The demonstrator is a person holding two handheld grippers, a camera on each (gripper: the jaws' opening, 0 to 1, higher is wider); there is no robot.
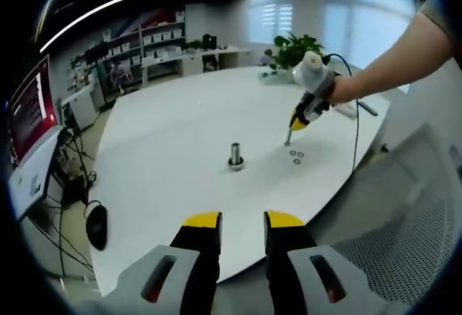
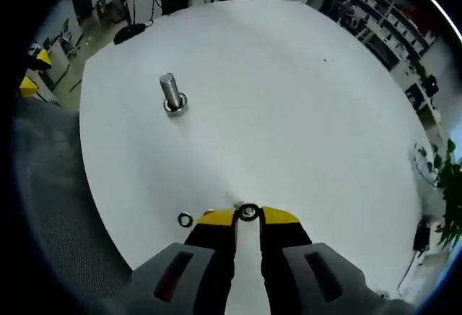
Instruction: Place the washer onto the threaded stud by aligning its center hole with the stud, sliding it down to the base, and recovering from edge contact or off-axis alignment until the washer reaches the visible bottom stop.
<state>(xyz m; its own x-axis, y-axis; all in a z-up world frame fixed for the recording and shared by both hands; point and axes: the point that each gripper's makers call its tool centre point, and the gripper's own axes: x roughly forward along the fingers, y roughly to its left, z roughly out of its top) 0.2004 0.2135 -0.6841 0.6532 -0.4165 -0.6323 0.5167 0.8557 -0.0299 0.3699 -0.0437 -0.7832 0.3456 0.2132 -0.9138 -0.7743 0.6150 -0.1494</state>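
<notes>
Two loose washers (image 1: 297, 157) seen in the left gripper view, flat on the white table (image 1: 180, 134), just right of the threaded stud (image 1: 236, 154) and apart from it. Left to right in that view: red-lit monitor (image 1: 30, 109) at the edge, black mouse (image 1: 97, 226) lower down off the table's near rim, stud upright mid-table on its round base, then the washers. Just above them, right gripper (image 1: 287, 141) tipped down with its tips at the tabletop, held by a person's arm (image 1: 393, 66) reaching in from the upper right. Potted plant (image 1: 296, 49) behind on the far side. Left gripper (image 1: 242, 221) at the bottom, jaws spread with a clear gap, holding nothing, well short of the stud.

Right gripper view, left to right: stud (image 2: 170, 92) standing upper left with a ring at its foot; one washer (image 2: 185, 219) flat on the table (image 2: 289, 98) just left of the yellow tips; another washer (image 2: 248, 212) right at the tips of the right gripper (image 2: 247, 217), jaws drawn close together about it. True pinch or mere touch: cannot tell. Held washer well apart from the stud, not yet over it.
</notes>
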